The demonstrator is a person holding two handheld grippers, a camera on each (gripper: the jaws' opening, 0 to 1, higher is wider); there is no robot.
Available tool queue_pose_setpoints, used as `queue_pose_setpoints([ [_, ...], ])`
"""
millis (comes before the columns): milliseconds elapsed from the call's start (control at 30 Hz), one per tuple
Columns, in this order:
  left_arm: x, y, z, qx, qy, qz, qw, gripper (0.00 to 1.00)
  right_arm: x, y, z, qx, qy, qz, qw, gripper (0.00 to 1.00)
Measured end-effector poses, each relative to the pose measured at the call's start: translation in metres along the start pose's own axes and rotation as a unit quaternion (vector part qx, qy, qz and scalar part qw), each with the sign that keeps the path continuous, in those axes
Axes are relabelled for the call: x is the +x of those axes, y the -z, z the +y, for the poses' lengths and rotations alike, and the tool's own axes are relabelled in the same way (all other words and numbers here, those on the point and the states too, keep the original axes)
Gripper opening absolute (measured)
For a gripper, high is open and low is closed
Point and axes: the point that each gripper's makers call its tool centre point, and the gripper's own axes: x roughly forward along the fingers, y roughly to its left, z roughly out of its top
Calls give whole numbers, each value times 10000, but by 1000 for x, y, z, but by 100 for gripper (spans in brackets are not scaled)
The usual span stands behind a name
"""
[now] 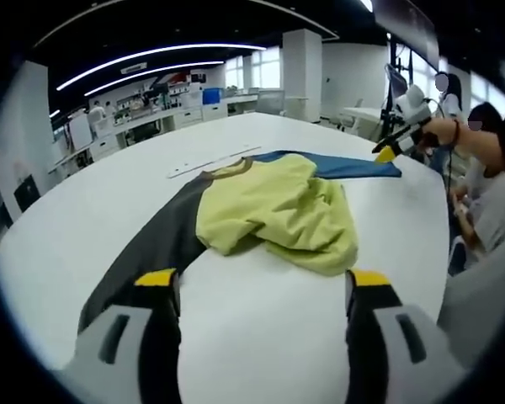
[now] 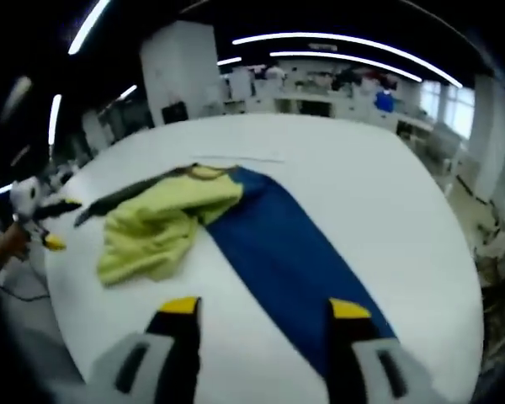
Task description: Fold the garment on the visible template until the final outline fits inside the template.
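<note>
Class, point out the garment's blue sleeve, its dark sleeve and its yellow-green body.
blue sleeve (image 2: 290, 261), right gripper view, mid-length
dark sleeve (image 1: 156, 244), left gripper view, middle
yellow-green body (image 1: 278, 210), left gripper view, bunched centre

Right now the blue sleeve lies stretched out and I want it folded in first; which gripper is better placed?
Right, probably: the blue sleeve runs down between the right gripper's open jaws, while the left gripper faces the dark sleeve.

Garment on table (crumpled)
</note>
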Motion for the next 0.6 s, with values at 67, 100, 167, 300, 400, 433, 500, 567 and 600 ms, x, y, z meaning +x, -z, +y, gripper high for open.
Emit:
queue_pose_setpoints([
  [67,5,-2,-4,15,41,-2,10000,73,4,-1,9,-74,-115,-13,9999,59],
  [100,8,-2,-4,48,70,9,10000,72,8,-3,16,-139,-191,-28,9997,60],
  [167,13,-4,-7,99,97,15,9999,70,14,-4,24,-217,-300,-22,9993,60],
  [300,23,-5,-9,126,227,24,9997,66,22,-4,40,-358,-502,-24,9981,60],
  [400,30,-5,-14,200,324,65,9993,62,27,-7,58,-455,-677,-39,9967,60],
  [433,34,-5,-15,231,374,89,9990,61,29,-7,61,-479,-713,-47,9963,60],
  [500,38,-5,-18,265,443,107,9986,59,33,-8,65,-526,-801,-55,9954,59],
  [567,44,-4,-23,282,562,156,9979,55,38,-9,73,-615,-913,-69,9939,58],
  [600,46,-3,-23,294,601,191,9976,54,39,-10,79,-666,-946,-67,9933,55],
])
